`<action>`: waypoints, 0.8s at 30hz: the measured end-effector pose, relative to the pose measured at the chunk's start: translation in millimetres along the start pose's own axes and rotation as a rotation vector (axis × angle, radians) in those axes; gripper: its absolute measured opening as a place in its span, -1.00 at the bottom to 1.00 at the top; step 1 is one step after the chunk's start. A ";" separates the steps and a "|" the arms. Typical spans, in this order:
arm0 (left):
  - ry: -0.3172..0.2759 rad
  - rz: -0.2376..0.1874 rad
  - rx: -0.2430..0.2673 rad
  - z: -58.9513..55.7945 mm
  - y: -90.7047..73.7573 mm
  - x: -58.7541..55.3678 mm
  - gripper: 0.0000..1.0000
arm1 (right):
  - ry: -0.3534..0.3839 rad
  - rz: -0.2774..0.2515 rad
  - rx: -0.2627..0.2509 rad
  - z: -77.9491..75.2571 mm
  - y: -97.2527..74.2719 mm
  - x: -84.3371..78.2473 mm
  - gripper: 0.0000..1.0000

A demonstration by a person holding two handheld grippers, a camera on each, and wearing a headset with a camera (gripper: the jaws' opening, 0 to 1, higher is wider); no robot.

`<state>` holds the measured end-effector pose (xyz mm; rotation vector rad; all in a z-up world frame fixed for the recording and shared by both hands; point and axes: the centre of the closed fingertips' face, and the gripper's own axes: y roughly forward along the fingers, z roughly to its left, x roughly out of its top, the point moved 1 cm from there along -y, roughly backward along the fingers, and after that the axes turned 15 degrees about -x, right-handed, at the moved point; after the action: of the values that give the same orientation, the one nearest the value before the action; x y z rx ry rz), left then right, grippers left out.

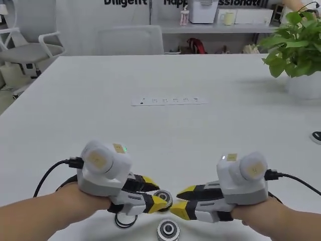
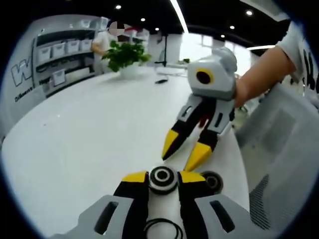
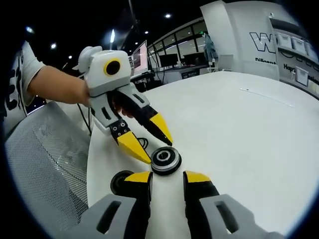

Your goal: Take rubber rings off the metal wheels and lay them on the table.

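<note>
**Left claw grips a wheel, right claw open just beside it**

The person holds both tools low over the white table, at its near edge. The left claw is closed on a small metal wheel, pinched between the yellow tips; a dark band runs round the wheel's rim. The right claw faces that wheel from the opposite side, jaws parted with nothing between them, tips just short of the wheel. I cannot tell whether they touch it.

A second metal wheel lies flat on the table just beside the gripped wheel, on the person's side of it. Thin black rubber rings lie on the table near the gripped wheel, under the left tool's body; in the left gripper view they sit between its two jaws, behind the wheel. A white power strip lies well beyond the gripped wheel, toward the table's middle, and a potted plant stands far off from it at the back right.
</note>
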<state>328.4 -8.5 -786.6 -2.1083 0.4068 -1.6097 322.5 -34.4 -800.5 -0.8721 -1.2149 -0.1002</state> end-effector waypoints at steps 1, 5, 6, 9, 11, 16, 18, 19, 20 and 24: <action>0.000 0.003 -0.002 -0.6 0.8 -0.5 -0.55 | 0.001 -0.001 0.000 0.1 -0.1 0.0 -0.56; 0.032 0.024 0.016 0.9 2.1 -2.1 -0.62 | 0.004 -0.003 -0.003 -0.8 -0.3 0.2 -0.56; 0.052 0.036 0.022 1.5 2.1 -2.8 -0.64 | 0.003 -0.004 -0.003 -0.9 -0.3 0.4 -0.56; 0.048 0.031 0.024 1.2 2.7 -2.5 -0.69 | 0.002 -0.007 -0.003 -0.4 0.0 1.6 -0.56; 0.048 0.032 0.033 2.2 2.6 -2.7 -0.72 | -0.002 -0.009 0.000 0.7 0.8 2.6 -0.55; 0.052 0.039 0.046 2.2 3.1 -3.7 -0.72 | -0.045 -0.014 0.005 6.2 6.3 5.7 -0.49; 0.049 0.038 0.047 1.8 2.7 -3.6 -0.73 | -0.057 -0.015 0.007 8.4 8.4 7.0 -0.47; 0.049 0.038 0.049 1.7 2.4 -3.7 -0.73 | -0.067 -0.015 0.011 10.3 10.1 7.6 -0.45; 0.048 0.037 0.051 1.8 2.6 -3.9 -0.73 | -0.074 -0.014 0.010 11.7 11.0 8.0 -0.44; 0.042 0.034 0.058 1.9 2.4 -3.7 -0.73 | -0.099 -0.004 -0.006 12.7 17.9 7.6 -0.39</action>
<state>329.3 -8.4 -791.3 -2.0175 0.4031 -1.6295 324.6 -11.5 -802.6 -0.8886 -1.3088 -0.0647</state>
